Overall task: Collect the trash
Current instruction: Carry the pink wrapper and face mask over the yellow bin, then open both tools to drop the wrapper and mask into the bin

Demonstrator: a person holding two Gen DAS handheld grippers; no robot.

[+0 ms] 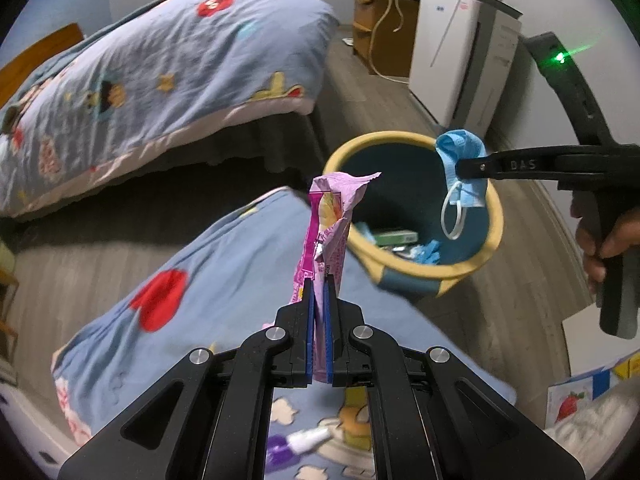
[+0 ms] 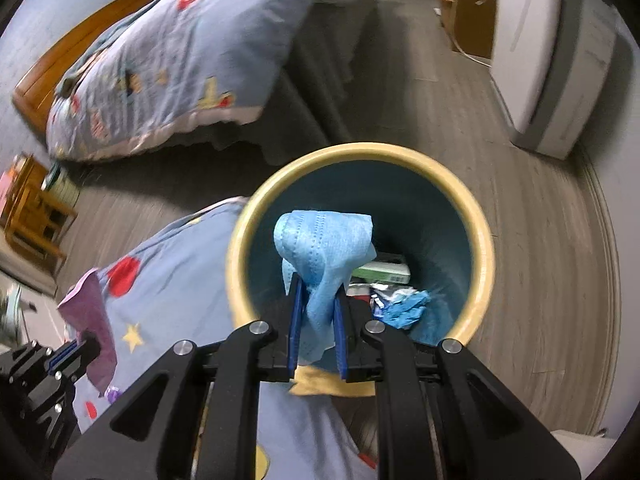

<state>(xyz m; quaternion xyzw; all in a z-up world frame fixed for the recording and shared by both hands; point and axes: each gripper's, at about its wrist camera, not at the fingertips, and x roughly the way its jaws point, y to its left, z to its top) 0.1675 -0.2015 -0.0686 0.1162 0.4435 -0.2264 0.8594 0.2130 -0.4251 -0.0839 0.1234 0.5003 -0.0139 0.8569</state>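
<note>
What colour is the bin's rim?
Pale yellow rim, teal-blue inside; clearest in the right wrist view.

Glossy foil wrapper (image 1: 334, 216), nonwoven cloth mask (image 2: 326, 248)

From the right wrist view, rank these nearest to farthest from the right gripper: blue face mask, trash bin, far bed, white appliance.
1. blue face mask, clamped in the right gripper.
2. trash bin, directly ahead below the mask.
3. far bed, upper left, and white appliance, upper right: too close to call.
</note>
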